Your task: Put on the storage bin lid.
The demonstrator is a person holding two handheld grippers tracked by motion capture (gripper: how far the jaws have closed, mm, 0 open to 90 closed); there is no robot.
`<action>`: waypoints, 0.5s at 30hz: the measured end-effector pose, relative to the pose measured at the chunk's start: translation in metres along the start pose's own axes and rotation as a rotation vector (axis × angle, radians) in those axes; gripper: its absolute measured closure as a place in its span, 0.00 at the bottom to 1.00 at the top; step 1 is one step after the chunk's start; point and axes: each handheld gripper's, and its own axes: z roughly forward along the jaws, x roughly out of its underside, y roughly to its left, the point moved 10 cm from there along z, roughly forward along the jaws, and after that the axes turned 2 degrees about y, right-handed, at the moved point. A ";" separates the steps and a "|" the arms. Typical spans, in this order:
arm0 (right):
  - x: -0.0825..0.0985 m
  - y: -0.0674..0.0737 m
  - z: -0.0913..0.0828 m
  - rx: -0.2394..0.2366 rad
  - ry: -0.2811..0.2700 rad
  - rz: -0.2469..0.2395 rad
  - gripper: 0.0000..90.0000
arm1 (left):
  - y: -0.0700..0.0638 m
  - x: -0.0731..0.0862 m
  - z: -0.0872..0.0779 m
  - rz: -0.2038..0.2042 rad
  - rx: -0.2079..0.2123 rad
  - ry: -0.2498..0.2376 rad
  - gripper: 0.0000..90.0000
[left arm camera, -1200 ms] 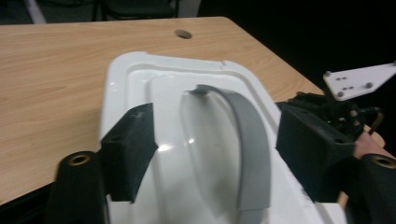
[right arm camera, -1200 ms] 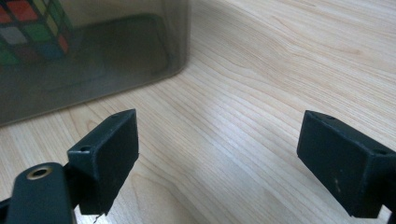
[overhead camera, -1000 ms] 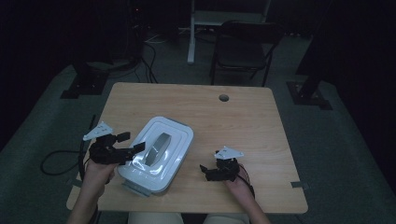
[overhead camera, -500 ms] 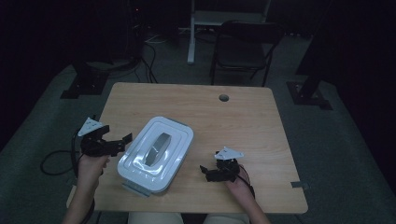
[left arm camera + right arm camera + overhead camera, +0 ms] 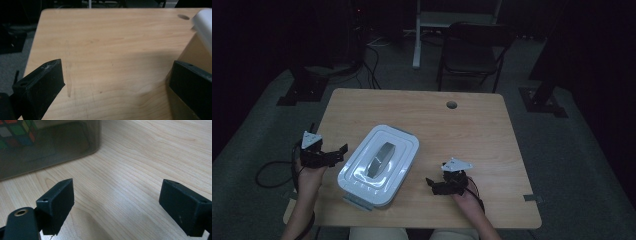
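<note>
While sitting slanted on the table (image 5: 492,125), white box (image 5: 379,165) lies just right of left gripper (image 5: 341,151), jaws wide, empty; farther left of right gripper (image 5: 430,183), also wide, empty.

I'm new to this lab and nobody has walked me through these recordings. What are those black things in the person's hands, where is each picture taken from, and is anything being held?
No robot arm is here: a person sits at a wooden table and holds a hand-held two-jaw tool in each hand. The high view looks down from above; the left tool is at its left, the right tool at its right. The two other pictures come from cameras riding on the tools, looking along their black jaws. Between the hands stands a clear storage box with a white handled lid. Through its wall the right gripper view shows a colourful puzzle cube inside. Both tools are open and hold nothing. The left tool's jaws have just been opening, with nothing between them, beside the box.
</note>
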 end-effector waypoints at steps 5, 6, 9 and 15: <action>0.000 0.000 -0.001 0.000 -0.003 0.003 0.14 | 0.008 0.020 0.015 -0.005 -0.022 0.066 0.01; 0.000 0.000 0.000 0.000 -0.002 0.003 0.14 | 0.009 0.023 0.018 -0.012 -0.025 0.076 0.01; 0.001 0.000 0.001 -0.002 0.002 0.007 0.14 | 0.005 0.032 0.024 0.010 -0.017 0.096 0.01; -0.001 0.001 0.002 -0.004 -0.004 0.008 0.14 | -0.008 0.042 0.034 0.022 0.014 0.119 0.01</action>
